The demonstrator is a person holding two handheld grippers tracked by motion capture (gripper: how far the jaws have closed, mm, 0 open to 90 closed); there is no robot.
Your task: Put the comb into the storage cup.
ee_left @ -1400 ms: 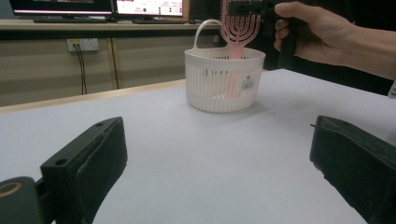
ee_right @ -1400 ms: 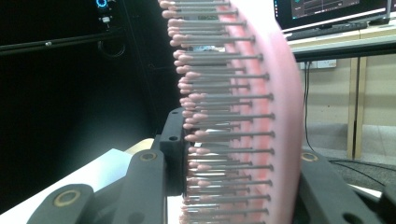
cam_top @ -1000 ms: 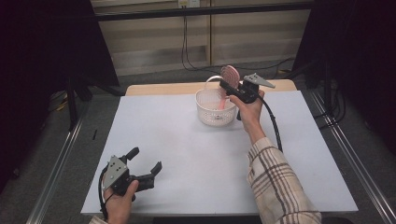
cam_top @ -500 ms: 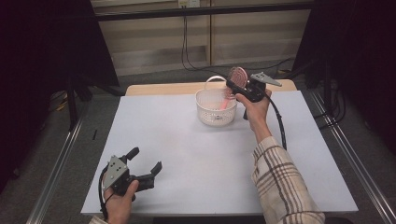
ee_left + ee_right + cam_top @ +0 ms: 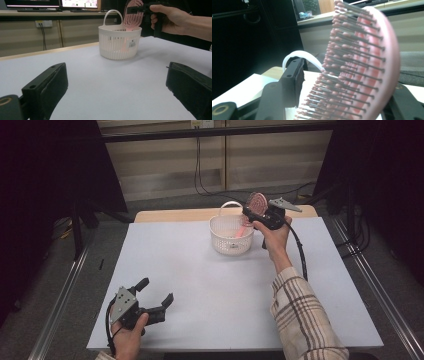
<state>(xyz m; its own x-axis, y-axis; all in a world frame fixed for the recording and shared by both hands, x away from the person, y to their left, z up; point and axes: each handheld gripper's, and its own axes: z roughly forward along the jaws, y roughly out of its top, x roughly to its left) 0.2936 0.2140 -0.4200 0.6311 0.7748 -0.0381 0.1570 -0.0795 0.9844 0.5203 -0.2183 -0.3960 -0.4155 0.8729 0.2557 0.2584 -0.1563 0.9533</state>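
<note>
Right claw (image 5: 252,211), jaws just opening and slack around the brush (image 5: 258,201), which stands handle-down in the basket (image 5: 231,236) near the surface's far edge, long axis upright. Left claw (image 5: 155,292) open and empty at the near-left corner.

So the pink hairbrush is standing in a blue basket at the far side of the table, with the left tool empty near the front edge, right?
Not quite: the basket is white, not blue, as the high view shows. The rest holds: the pink hairbrush stands in it at the far side of the table, and the left tool is empty near the front edge.
</note>
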